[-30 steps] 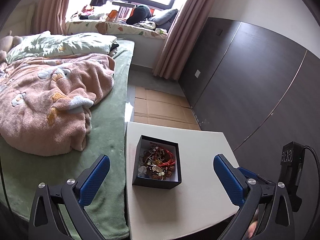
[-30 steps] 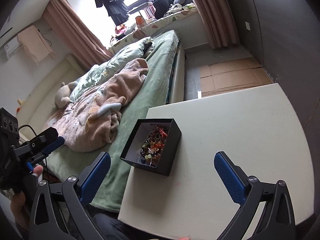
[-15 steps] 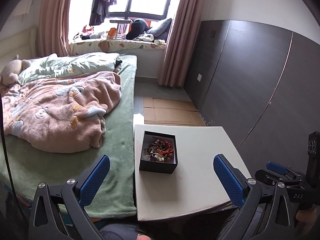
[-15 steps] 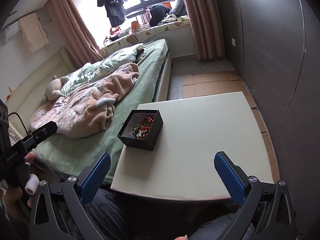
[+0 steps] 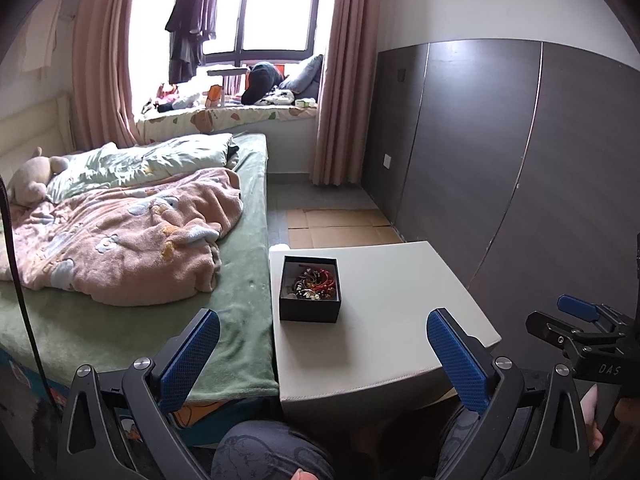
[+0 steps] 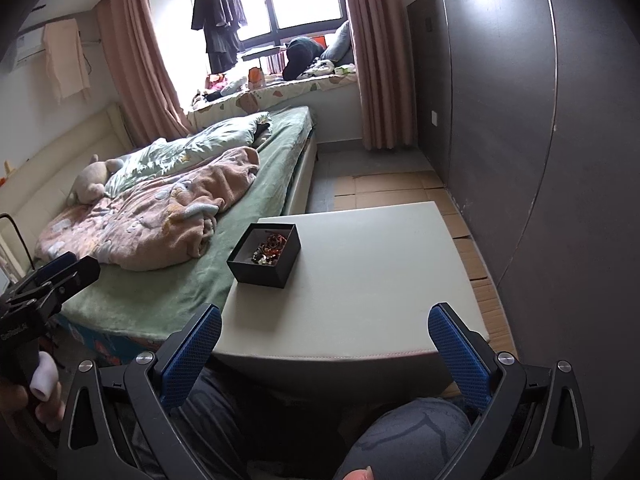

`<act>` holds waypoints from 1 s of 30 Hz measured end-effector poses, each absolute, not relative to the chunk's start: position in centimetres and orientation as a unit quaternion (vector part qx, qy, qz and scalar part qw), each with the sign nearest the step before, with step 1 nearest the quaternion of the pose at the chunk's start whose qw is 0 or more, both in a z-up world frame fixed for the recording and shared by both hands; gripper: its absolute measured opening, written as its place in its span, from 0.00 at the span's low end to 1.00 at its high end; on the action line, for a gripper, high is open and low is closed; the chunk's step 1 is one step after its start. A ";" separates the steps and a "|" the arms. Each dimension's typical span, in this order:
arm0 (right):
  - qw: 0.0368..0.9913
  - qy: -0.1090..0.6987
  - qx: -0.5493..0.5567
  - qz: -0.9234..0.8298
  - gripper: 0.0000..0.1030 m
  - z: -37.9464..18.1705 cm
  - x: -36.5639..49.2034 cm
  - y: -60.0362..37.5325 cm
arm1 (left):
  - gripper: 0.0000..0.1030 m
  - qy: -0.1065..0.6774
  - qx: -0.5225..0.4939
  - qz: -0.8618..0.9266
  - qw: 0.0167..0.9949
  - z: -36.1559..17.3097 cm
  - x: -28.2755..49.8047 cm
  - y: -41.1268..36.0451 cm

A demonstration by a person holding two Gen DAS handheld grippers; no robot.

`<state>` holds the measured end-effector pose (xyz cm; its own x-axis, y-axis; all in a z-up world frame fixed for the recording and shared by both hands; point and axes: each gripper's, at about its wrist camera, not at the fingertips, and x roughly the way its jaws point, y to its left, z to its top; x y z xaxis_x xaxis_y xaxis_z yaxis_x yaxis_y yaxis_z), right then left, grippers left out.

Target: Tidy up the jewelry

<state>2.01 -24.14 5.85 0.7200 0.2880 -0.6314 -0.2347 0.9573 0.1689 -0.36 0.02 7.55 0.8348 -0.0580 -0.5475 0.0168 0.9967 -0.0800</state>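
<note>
A black open box [image 5: 309,295] filled with tangled jewelry [image 5: 312,282] stands on a white table [image 5: 392,320], near its left edge beside the bed. The box also shows in the right wrist view [image 6: 264,255]. My left gripper [image 5: 323,354] is open and empty, held back from the table's near edge. My right gripper [image 6: 325,352] is open and empty, also short of the near edge. Each gripper shows at the side of the other's view: the right one in the left wrist view [image 5: 580,320], the left one in the right wrist view [image 6: 52,276].
A bed [image 5: 132,320] with a green sheet and a pink blanket [image 5: 120,248] lies left of the table. A dark panelled wall [image 5: 500,168] runs along the right. Cardboard [image 5: 340,228] covers the floor beyond the table. My knees [image 6: 408,436] are below the grippers.
Both grippers have pulled back and up from the table, so the box and table look smaller and farther. Both stay open. The box has not moved.
</note>
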 end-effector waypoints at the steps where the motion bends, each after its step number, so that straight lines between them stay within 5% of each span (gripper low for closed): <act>1: 0.928 0.344 0.037 0.140 1.00 6.0 1.5 -24.3 | 1.00 0.284 -0.034 -0.019 0.958 7.6 -0.7 0.0; 30: 0.945 0.297 0.023 0.134 1.00 8.2 -4.0 -23.4 | 1.00 0.245 -0.041 -0.026 0.968 8.4 -5.8 0.3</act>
<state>-4.01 -23.41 8.25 0.7880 0.2662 -0.5552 -0.2390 0.9632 0.1228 -5.83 0.32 8.39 0.8785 -0.0695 -0.4726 0.0293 0.9953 -0.0919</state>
